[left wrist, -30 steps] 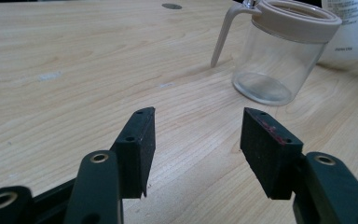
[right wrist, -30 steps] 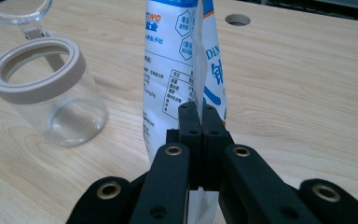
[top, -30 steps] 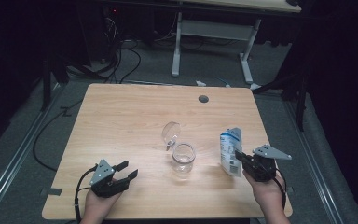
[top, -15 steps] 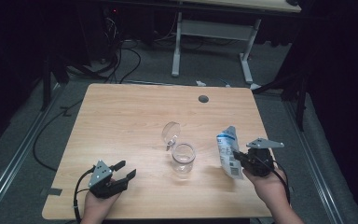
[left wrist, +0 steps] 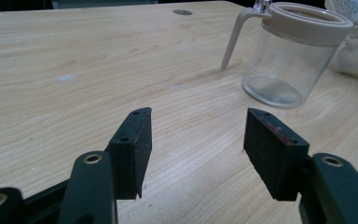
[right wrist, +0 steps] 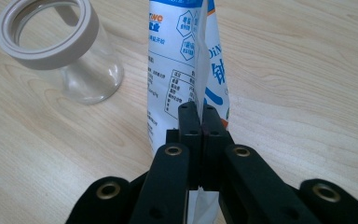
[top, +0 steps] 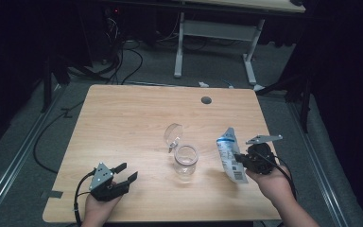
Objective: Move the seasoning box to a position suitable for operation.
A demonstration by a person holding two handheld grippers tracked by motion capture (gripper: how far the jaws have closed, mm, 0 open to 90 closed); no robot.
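Observation:
A clear glass jar (top: 185,161) with a beige rim and its hinged lid (top: 173,134) flipped open stands mid-table. My right gripper (top: 240,160) is shut on a white and blue pouch (top: 229,153), held upright just right of the jar. In the right gripper view the jaws (right wrist: 199,112) pinch the pouch (right wrist: 177,60) at its edge, with the jar (right wrist: 60,51) to the left. My left gripper (top: 125,171) rests at the front left of the table. Its jaws (left wrist: 196,135) have just been opening and nothing lies between them. Ahead of them stands the jar (left wrist: 291,56).
The wooden table (top: 123,118) has a round cable hole (top: 206,100) near its far edge. Behind it stands another desk's white frame (top: 215,33), and cables (top: 123,61) lie on the floor. The table's left half is bare wood.
My right gripper has lifted the pouch a little and leaned it toward the jar. The left hand has stayed in place, its jaws slightly wider.

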